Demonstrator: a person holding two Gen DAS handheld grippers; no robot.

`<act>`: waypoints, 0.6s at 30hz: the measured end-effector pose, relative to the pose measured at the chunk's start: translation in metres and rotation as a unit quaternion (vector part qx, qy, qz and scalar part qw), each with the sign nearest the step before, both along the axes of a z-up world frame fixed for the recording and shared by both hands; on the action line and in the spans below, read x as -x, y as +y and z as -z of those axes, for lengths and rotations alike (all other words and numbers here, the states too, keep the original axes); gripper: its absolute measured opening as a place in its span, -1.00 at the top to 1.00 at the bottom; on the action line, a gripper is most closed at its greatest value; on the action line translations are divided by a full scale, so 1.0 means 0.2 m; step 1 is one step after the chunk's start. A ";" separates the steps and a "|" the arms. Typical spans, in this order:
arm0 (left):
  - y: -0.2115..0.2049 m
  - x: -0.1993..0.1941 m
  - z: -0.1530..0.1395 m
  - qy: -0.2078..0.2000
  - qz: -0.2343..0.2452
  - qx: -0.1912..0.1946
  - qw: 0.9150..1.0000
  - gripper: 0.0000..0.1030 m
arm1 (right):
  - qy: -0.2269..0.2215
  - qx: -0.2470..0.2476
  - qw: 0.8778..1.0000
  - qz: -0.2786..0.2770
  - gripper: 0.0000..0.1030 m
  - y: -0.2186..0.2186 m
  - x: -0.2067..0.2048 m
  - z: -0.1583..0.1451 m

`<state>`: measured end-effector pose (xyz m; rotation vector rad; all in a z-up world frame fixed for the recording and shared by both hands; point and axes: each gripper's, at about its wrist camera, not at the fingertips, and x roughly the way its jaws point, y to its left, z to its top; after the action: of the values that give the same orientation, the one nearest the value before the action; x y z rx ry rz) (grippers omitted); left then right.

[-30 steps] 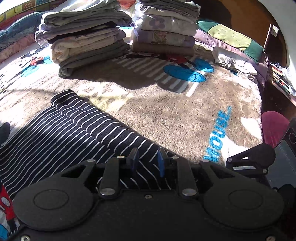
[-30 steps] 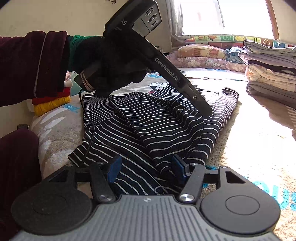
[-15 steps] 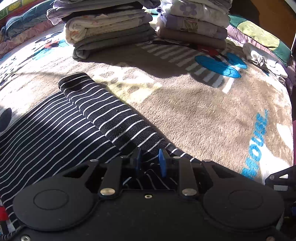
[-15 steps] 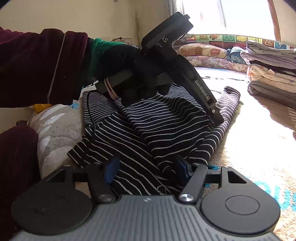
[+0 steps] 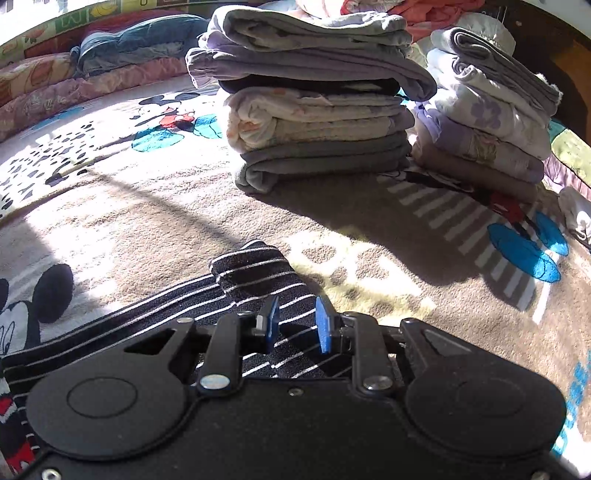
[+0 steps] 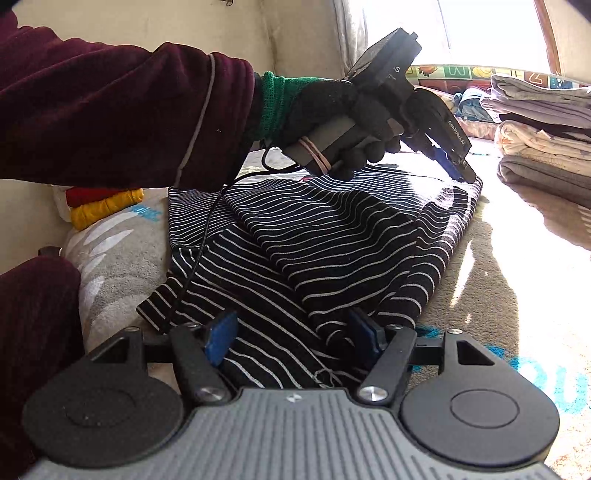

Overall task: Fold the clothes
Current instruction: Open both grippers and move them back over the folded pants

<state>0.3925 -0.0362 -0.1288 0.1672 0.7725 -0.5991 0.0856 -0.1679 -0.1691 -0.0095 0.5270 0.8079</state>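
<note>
Hard sunlight pours through the window (image 6: 491,33), which is blown out to white, and glares off the carpet (image 5: 122,218); the folded stacks (image 5: 317,107) cast deep, sharp-edged shadows toward the camera (fisheye bending curves every edge, with dark vignetted corners), and focus stays crisp

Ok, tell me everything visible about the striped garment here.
The striped garment is dark, black or navy, with thin white stripes, and looks like a soft knit. It lies on the printed blanket, partly folded, with one layer doubled over and a narrow sleeve-like strip along its edge. The left tool hovers at its far end with a gap between its pads; the right tool is open over the near hem.
</note>
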 end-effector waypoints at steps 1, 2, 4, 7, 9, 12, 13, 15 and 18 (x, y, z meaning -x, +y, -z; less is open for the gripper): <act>-0.02 -0.04 0.03 0.006 -0.012 -0.015 1.000 0.57 | 0.000 -0.001 1.000 0.000 -0.31 0.00 0.00 0.00; -0.03 -0.09 0.06 0.015 -0.031 -0.040 0.999 0.57 | 0.000 -0.002 1.000 0.000 -0.31 0.00 0.00 0.00; -0.02 -0.15 0.08 0.021 -0.049 -0.029 0.998 0.58 | 0.001 -0.004 1.000 0.000 -0.31 0.00 0.00 0.00; 0.01 -0.20 0.08 0.036 -0.081 0.007 0.996 0.57 | 0.003 -0.009 1.000 -0.001 -0.32 0.00 -0.01 0.00; -0.01 -0.20 0.08 0.032 -0.081 -0.006 0.996 0.57 | 0.003 -0.011 1.000 -0.002 -0.33 0.00 -0.01 0.00; -0.01 -0.10 -0.04 -0.007 -0.076 -0.003 0.997 0.53 | 0.000 -0.012 1.000 -0.003 -0.33 0.00 -0.01 0.00; 0.01 -0.05 -0.08 -0.016 -0.080 0.001 0.997 0.51 | -0.001 -0.013 1.000 -0.003 -0.34 0.00 0.00 0.00; 0.06 0.07 -0.13 -0.035 -0.095 -0.005 0.995 0.45 | -0.006 -0.015 1.000 -0.003 -0.34 -0.01 0.01 0.00; 0.14 0.27 -0.17 -0.046 -0.107 -0.028 0.993 0.43 | -0.024 -0.016 1.000 0.000 -0.34 -0.01 0.04 -0.01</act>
<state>0.3379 -0.0091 -0.0949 0.1604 0.7073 -0.3644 0.0779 -0.1703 -0.1664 0.0013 0.4684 0.8152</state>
